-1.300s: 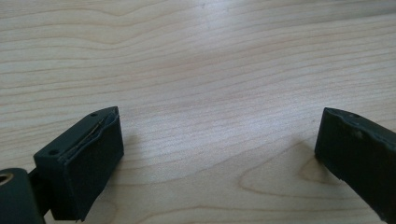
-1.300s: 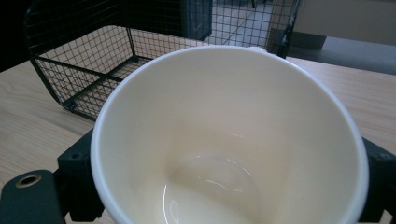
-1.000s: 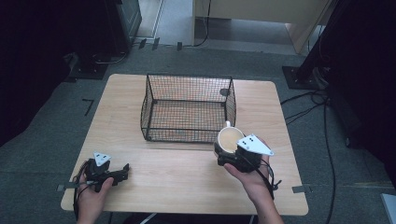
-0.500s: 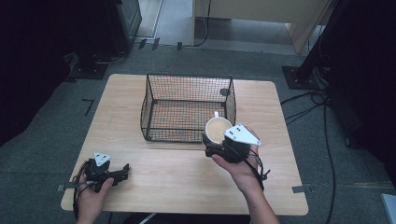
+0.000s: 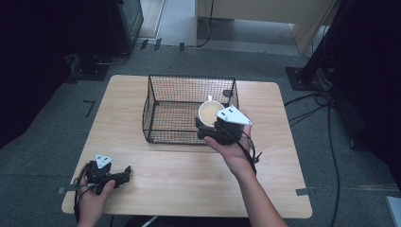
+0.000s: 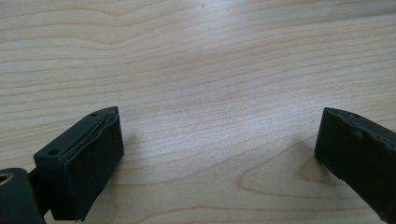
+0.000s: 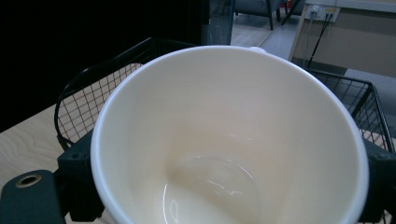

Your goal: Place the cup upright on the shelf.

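Grey carpeted floor surrounds a light wooden table (image 5: 189, 184) with dark equipment stands and cables at the edges.

Position: the right gripper (image 5: 222, 127) holds a cream mug (image 5: 209, 112) above the near right corner of the black wire basket (image 5: 161, 101). Its fingers pinch the mug by the body, one on each side, as the right gripper view shows; the mug (image 7: 229, 140) is empty and mouth-up.

Hazards:
- The near wall of the basket stands just below the mug. A low descent could strike its top wire and tilt the mug.
- The glazed wall is smooth; a loose pinch could let it slip.
- An early release could chip it on the wire floor.

The left gripper (image 5: 111, 174) rests near the table's front left corner, fingers (image 6: 84, 163) spread over bare wood, well apart from the basket.
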Demonstrator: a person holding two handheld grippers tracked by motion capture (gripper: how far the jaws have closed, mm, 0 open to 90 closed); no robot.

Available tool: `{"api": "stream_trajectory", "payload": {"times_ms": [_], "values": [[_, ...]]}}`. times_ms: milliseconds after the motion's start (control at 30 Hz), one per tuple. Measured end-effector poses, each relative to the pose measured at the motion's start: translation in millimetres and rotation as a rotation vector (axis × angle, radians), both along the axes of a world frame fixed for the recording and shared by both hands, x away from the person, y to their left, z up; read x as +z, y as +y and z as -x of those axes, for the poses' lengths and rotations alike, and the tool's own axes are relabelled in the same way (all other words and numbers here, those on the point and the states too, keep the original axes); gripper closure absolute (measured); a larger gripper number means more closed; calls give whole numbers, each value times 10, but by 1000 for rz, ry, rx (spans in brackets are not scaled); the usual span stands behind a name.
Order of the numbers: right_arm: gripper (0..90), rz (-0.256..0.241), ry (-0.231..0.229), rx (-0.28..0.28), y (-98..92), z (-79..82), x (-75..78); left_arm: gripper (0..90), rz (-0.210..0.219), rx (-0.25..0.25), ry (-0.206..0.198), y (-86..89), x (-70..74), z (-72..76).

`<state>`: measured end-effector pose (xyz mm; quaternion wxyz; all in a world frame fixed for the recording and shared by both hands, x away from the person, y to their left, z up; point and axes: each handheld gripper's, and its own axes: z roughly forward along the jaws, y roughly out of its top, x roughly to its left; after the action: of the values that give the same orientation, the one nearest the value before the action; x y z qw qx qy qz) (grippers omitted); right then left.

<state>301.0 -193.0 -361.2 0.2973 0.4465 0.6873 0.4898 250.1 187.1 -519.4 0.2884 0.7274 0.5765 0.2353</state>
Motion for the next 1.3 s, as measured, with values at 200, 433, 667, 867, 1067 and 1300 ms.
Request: {"api": "stream_trajectory", "payload": {"times_ms": [200, 433, 667, 867, 1067, 1300], "values": [[103, -9, -10, -3, 58, -171, 44, 16, -2, -1, 1, 1, 1, 1], [103, -17, -41, 2, 124, -374, 31, 16, -1, -1, 0, 1, 0, 1], [102, -30, -38, 14, 96, -654, -54, 16, -2, -2, 1, 2, 1, 1], [102, -12, -28, 5, 98, -831, -135, 16, -1, -2, 1, 1, 0, 1], [102, -13, -8, 28, 111, -1002, -255, 16, 0, -1, 2, 1, 1, 2], [102, 8, 7, 62, 135, -1203, -356, 16, 0, -1, 1, 0, 0, 2]]}}
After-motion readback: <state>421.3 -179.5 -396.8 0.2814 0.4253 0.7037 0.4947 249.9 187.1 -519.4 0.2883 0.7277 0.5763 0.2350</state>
